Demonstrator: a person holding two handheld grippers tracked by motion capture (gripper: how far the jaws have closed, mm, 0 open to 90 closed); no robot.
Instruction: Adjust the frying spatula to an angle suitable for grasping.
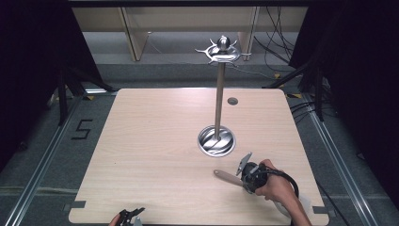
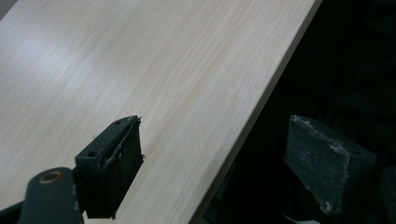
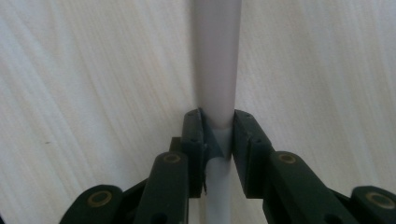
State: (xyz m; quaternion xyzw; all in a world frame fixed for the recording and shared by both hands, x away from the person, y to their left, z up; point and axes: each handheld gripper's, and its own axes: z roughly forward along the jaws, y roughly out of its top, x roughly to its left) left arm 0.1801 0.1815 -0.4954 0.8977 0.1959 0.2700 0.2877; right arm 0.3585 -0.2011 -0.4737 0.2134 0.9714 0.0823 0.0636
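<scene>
A pale, round utensil handle (image 1: 227, 176) lies on the wooden table (image 1: 155, 141) near the front right. My right gripper (image 1: 244, 180) is shut on it. In the right gripper view the two black jaws press on both sides of the handle (image 3: 217, 56), which runs straight away from the right gripper (image 3: 218, 115). The far end of the utensil is hidden. My left gripper (image 1: 131, 216) sits at the table's front edge, left of centre. In its own view the left gripper (image 2: 212, 126) stands open and holds nothing, one jaw over the wood and the other past the edge.
A metal stand rises at the table's middle right: a round shiny base (image 1: 216, 140), a thin pole (image 1: 219, 101) and a crown of hooks (image 1: 222, 51) on top. A small round grommet (image 1: 232, 100) sits behind it. Dark floor and cables surround the table.
</scene>
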